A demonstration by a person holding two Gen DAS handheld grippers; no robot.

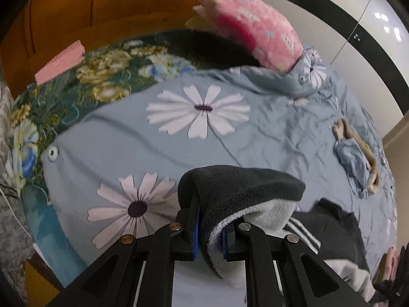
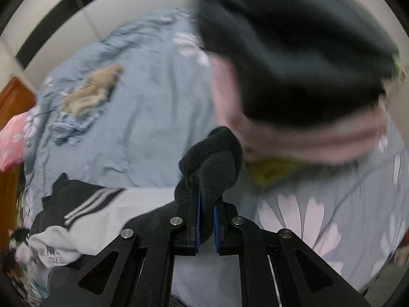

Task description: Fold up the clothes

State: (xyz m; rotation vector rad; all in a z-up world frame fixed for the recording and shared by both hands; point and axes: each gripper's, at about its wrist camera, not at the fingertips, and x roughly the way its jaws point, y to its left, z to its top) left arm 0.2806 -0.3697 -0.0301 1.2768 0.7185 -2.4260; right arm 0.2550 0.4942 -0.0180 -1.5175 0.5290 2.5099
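Both pairs of jaws are clenched on the same dark fleece garment [image 1: 240, 186]. The left gripper [image 1: 210, 232] pinches a thick fold of it, charcoal outside and pale plush lining inside, the fabric bulging up over the pads. The right gripper [image 2: 205, 220] nips a narrower bunched edge of the dark fleece [image 2: 212, 158], which rises in a knot above the fingertips. The garment hangs just above the bed's blue daisy-print cover [image 1: 199, 112].

It looks soft, thick and limp, likely light but bulky: it should sag between the two holds and give no crisp crease. The pile seems grippy rather than slippery. Edges or corners are probably the best places to hold, spread well apart so the cloth lies flat on the cover.

Beside the garment, toward the right gripper's side, lies a black-and-grey top with white stripes [image 1: 304, 232], close enough to catch under a laid-down fold. Farther off on the cover is a small crumpled blue and tan cloth [image 1: 358, 158]. A pink plush blanket [image 1: 258, 30] sits at the cover's far edge, by the wooden headboard [image 1: 115, 7]. In the right view a blurred dark and pink mass [image 2: 294, 64] fills the area above the garment; I cannot tell what it is.
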